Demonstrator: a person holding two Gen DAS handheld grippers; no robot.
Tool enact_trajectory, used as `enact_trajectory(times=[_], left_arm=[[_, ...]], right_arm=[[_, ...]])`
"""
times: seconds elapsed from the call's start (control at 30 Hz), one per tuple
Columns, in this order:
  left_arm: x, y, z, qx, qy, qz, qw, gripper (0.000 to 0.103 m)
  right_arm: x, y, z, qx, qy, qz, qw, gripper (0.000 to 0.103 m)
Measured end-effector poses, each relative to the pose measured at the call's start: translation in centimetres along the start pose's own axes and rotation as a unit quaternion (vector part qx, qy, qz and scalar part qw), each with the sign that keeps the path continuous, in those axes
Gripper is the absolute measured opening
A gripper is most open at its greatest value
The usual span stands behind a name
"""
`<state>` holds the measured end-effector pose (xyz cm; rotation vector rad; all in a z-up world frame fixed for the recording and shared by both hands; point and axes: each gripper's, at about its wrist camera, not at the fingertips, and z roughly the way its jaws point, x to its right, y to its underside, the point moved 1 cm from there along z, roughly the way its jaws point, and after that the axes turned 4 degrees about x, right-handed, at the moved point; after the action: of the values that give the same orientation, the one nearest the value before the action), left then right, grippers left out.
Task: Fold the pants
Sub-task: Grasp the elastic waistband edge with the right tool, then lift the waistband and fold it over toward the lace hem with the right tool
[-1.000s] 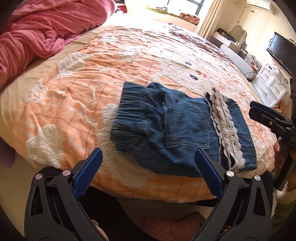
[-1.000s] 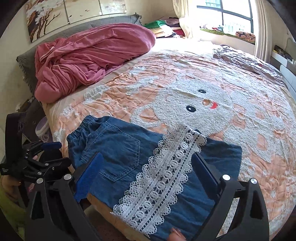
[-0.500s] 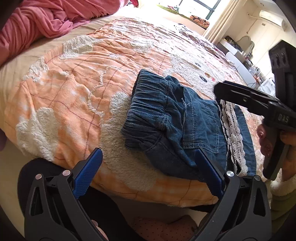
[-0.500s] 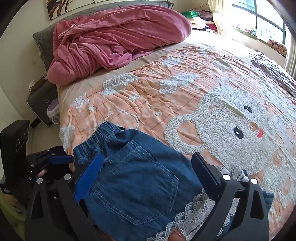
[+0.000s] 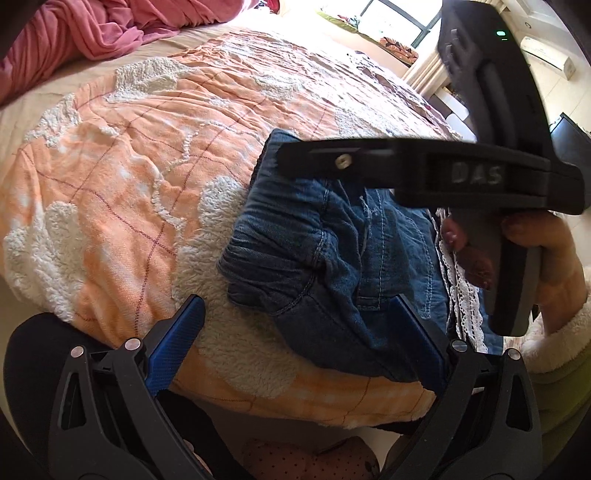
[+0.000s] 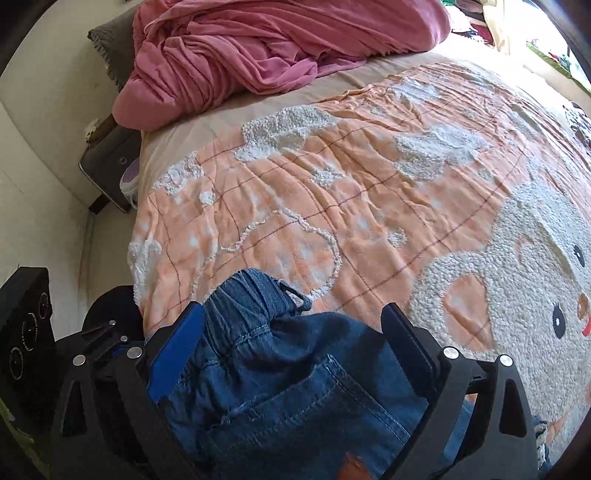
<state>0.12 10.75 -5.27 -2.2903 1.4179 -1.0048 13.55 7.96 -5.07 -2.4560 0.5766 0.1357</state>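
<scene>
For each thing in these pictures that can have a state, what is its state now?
pants: folded, bunched at the waistband, lying on the bedspread.
left gripper: jaws open, holding nothing.
right gripper: jaws open, over the waistband.
bedspread: spread out, wrinkled.
pink blanket: crumpled in a heap.

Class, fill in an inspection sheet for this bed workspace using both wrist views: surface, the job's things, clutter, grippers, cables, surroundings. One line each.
Surface: orange quilt with white fleecy patches and a cartoon face, wrinkled, covering the bed.
Job's things: denim pants folded near the bed's edge, elastic waistband bunched, white lace trim at one side.
Clutter: pink blanket heaped at the head of the bed.
Grippers: left gripper open, at the pants' near edge; right gripper open, over the waistband, denim between its fingers.
Cables: nothing seen.
Surroundings: bright window, dark bedside stand, pale wall.
</scene>
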Motion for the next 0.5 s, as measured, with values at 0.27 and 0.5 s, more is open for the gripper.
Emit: enact_trajectory(times=[0.27,0.5], left_arm=[[-0.5,-0.3,0.1,0.021,0.011,-0.012,0.9996,0.089],[-0.4,-1.3,-0.9,0.044,0.038,-0.014,0.9982,0.082]], right_arm=[[-0.2,0.5,1.9,-0.01,-0.07,0.014,0.997,0.04],[0.9,1.1,-2.7,0.055,-0.109,0.032,0.992,0.033]])
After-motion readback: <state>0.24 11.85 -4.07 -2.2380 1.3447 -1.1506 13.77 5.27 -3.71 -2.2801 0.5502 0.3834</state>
